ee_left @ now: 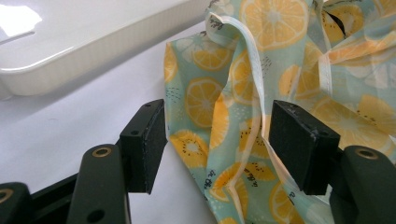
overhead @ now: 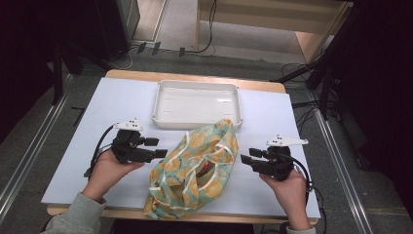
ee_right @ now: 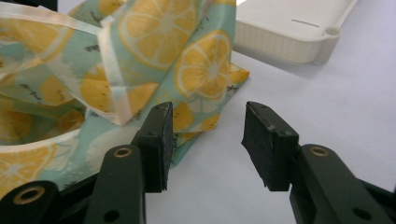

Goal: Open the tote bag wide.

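Crumpled lemon-print fabric bag (overhead: pixel 195 168) lies beside ribbed white plastic tray (overhead: pixel 197 122).

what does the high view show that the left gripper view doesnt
High view alone: both grippers, left gripper and right gripper, either side of the lemon-print bag, something red in its mouth, and the table. Left gripper view alone: bag fabric between open jaws, a pale strap. Both: bag and white tray.
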